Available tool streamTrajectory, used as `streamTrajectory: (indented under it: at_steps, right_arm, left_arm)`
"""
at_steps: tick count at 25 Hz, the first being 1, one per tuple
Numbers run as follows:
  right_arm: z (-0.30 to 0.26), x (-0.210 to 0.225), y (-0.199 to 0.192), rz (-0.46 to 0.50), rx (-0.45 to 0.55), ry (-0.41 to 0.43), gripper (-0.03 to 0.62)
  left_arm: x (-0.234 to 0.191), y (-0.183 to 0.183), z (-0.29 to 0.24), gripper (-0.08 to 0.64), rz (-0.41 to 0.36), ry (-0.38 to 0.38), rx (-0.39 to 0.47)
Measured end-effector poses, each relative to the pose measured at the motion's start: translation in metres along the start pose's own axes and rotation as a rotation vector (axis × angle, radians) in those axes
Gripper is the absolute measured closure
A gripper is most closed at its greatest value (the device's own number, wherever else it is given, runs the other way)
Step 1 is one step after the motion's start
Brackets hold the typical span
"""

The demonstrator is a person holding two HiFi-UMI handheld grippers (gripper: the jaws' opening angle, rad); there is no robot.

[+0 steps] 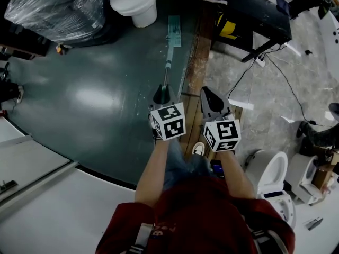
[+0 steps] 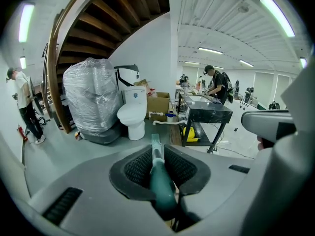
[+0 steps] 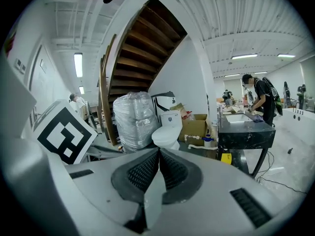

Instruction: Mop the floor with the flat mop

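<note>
The person is standing at the edge of the dark green floor (image 1: 90,99) and is holding the flat mop (image 1: 174,32) out ahead. Its teal head is lying flat on the floor just in front of the white toilet (image 1: 135,1) and beside the wooden strip (image 1: 195,62) that is running along the floor's right edge. The mop's handle (image 1: 167,67) is running back from the head to the left gripper (image 1: 163,90), whose jaws are clamping tightly on the handle's teal grip, with the shaft passing straight out between the ribbed pads (image 2: 138,168). The right gripper (image 1: 206,93) is hovering just beside the left one, apart from the handle, and its jaws are pressing together with nothing between them. A large plastic-wrapped bundle (image 1: 58,7) is sitting to the left of the toilet. A black-topped table (image 1: 257,12) is standing on the paler floor to the right, with cables (image 1: 286,83) trailing away from it. A second toilet (image 1: 269,171) is sitting near the person's right side. In the left gripper view a cardboard box (image 2: 158,105) is showing behind the white toilet, and a person with a backpack (image 2: 216,86) is standing at the table.
</note>
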State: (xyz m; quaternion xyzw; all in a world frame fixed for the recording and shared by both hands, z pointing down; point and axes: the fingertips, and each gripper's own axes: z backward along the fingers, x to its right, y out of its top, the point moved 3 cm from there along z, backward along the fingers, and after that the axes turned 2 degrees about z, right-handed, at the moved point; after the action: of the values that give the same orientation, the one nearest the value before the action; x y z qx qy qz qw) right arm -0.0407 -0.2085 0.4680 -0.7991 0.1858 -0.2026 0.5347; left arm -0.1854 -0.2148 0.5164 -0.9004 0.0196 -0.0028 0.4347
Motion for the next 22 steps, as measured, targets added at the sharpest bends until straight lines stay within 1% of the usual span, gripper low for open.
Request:
streamTrajectory:
  at_steps: [11,22]
  right_arm:
    - [0.064,-0.013,0.008,0.030,0.037,0.042,0.572]
    - [0.125,-0.020,0.006,0.058,0.064,0.067,0.572]
  left_arm:
    - [0.017,-0.029,0.075,0.471,0.006,0.042,0.004]
    - [0.038,-0.062,0.142,0.471,0.009,0.070,0.013]
